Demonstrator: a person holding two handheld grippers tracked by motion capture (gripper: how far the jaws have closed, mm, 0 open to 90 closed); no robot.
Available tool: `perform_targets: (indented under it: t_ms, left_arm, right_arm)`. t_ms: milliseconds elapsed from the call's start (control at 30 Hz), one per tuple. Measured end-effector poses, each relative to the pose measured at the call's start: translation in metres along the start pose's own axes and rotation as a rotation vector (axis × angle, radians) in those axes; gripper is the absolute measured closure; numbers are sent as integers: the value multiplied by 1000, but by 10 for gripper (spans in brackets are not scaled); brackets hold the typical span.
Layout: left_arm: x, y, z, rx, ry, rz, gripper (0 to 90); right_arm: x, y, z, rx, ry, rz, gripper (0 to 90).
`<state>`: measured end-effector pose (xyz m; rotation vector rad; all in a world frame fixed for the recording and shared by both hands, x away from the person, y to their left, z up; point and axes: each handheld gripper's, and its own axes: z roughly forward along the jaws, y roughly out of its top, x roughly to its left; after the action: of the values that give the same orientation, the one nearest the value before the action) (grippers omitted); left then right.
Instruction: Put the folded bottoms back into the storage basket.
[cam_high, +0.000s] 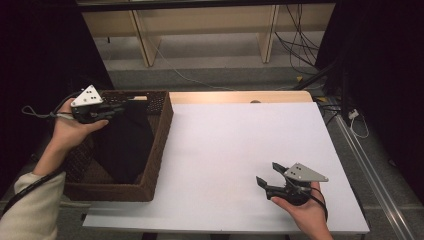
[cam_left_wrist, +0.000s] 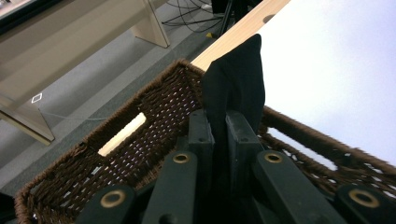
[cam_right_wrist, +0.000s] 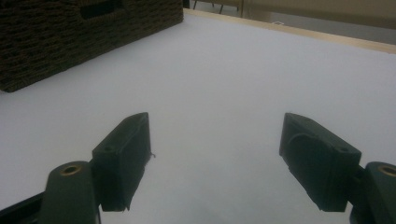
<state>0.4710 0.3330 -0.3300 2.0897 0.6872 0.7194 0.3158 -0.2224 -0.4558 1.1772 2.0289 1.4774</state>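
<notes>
High view: left gripper (cam_high: 116, 111) fingers pinching black cloth (cam_high: 125, 142) hanging into the basket (cam_high: 159, 145) at left; right gripper (cam_high: 270, 176) fingers spread over bare worktop (cam_high: 235, 145), lower right.

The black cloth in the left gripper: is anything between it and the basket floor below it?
Nothing visible. The left gripper holds the cloth over the wicker basket, and it already hangs inside the walls. The floor beside it looks bare; under the cloth it is hidden.
</notes>
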Motion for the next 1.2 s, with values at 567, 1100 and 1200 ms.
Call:
perform_targets:
  t_ms: [567, 1100, 1200]
  left_arm:
    - [27, -18, 38, 69, 83, -71, 819]
    - [39, -22, 62, 198, 281, -163, 570]
    - [32, -21, 63, 241, 260, -143, 498]
  right_arm:
    - [-1, 0, 0, 2, 0, -4, 258]
    - [-1, 0, 0, -4, 0, -5, 258]
    - [-1, 0, 0, -7, 0, -6, 258]
